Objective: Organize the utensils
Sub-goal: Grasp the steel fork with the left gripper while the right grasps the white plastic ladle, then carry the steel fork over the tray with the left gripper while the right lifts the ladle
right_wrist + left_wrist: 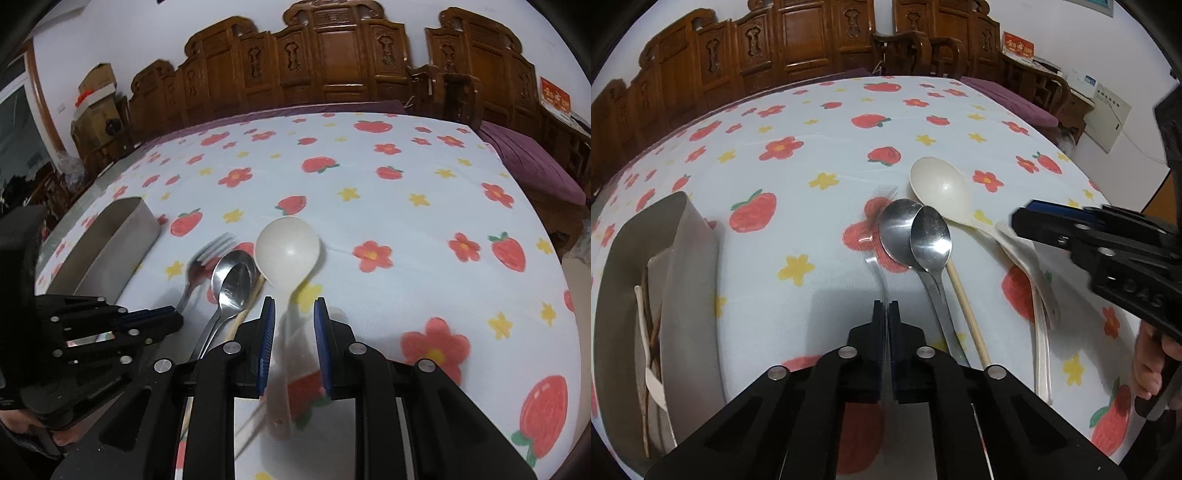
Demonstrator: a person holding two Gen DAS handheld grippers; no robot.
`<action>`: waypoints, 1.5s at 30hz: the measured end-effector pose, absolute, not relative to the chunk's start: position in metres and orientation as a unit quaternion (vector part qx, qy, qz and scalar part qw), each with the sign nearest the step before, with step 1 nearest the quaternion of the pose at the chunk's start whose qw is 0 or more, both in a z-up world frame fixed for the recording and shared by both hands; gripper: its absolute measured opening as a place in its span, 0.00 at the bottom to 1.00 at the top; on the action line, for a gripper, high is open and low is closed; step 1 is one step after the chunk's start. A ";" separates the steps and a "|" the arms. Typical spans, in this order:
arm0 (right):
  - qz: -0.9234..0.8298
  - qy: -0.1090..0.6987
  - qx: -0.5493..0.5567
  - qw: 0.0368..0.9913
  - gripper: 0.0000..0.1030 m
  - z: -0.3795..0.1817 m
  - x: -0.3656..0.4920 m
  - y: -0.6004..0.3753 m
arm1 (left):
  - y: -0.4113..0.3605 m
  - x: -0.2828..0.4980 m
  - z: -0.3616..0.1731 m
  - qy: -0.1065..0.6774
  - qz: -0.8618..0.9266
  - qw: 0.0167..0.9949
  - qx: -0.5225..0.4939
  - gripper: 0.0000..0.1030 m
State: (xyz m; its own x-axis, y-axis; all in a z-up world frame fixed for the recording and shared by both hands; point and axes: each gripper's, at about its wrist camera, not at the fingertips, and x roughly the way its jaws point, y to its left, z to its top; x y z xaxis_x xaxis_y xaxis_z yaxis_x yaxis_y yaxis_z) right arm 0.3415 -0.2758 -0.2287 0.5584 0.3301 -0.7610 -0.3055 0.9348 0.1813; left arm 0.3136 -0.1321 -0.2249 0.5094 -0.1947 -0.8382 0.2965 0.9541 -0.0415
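In the left wrist view my left gripper point(888, 305) is shut, and a thin blurred fork handle runs out from between its pads. The right wrist view shows that fork point(207, 254) leading back into the left gripper point(176, 318). Two metal spoons point(923, 236) overlap just right of it, beside a wooden stick point(967, 314). A big white spoon point(288, 247) lies bowl away from me. Its blurred handle passes between the fingers of my right gripper point(293, 308), with gaps on both sides. From the left, the right gripper point(1021, 221) hovers over that handle.
A metal container point(687, 251) stands at the left on the flowered tablecloth point(820, 147), holding a white utensil and wooden sticks point(652, 354). Carved wooden chairs point(332, 62) line the far edge. A hand point(1148, 365) holds the right gripper's grip.
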 end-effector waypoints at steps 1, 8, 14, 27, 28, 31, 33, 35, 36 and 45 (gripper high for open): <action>0.182 0.435 0.010 0.882 0.23 -0.230 0.343 -0.273 | -0.129 0.313 -0.224 0.474 -0.142 0.867 0.052 0.02; 0.189 0.447 -0.020 0.874 0.23 -0.236 0.349 -0.254 | -0.114 0.305 -0.215 0.467 -0.142 0.872 0.041 0.02; 0.185 0.452 -0.030 0.872 0.23 -0.236 0.354 -0.249 | -0.108 0.298 -0.197 0.450 -0.147 0.880 0.032 0.02; 0.160 0.493 -0.094 0.850 0.10 -0.249 0.366 -0.232 | -0.094 0.285 -0.167 0.423 -0.147 0.894 0.025 0.02; 0.162 0.491 -0.087 0.852 0.10 -0.247 0.365 -0.233 | -0.094 0.284 -0.165 0.421 -0.147 0.895 0.025 0.02; 0.166 0.475 -0.064 0.862 0.10 -0.236 0.363 -0.241 | -0.092 0.282 -0.162 0.418 -0.147 0.896 0.025 0.02; 0.166 0.465 -0.045 0.868 0.10 -0.227 0.361 -0.248 | -0.090 0.280 -0.159 0.417 -0.147 0.897 0.023 0.02; 0.164 0.451 -0.029 0.877 0.10 -0.217 0.357 -0.256 | -0.089 0.278 -0.155 0.413 -0.148 0.898 0.023 0.02; 0.162 0.446 -0.023 0.880 0.10 -0.214 0.355 -0.259 | -0.087 0.277 -0.153 0.412 -0.148 0.899 0.022 0.02; 0.173 0.410 0.004 0.896 0.10 -0.191 0.323 -0.261 | -0.076 0.267 -0.133 0.401 -0.143 0.905 0.020 0.02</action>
State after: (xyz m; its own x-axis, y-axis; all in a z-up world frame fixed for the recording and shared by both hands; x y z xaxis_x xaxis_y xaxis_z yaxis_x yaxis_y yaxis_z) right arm 0.3232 -0.2609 -0.1909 0.6042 0.3131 -0.7327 -0.3065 0.9401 0.1490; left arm 0.2675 -0.0762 -0.1332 0.6374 -0.2432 -0.7311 0.2757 0.9581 -0.0784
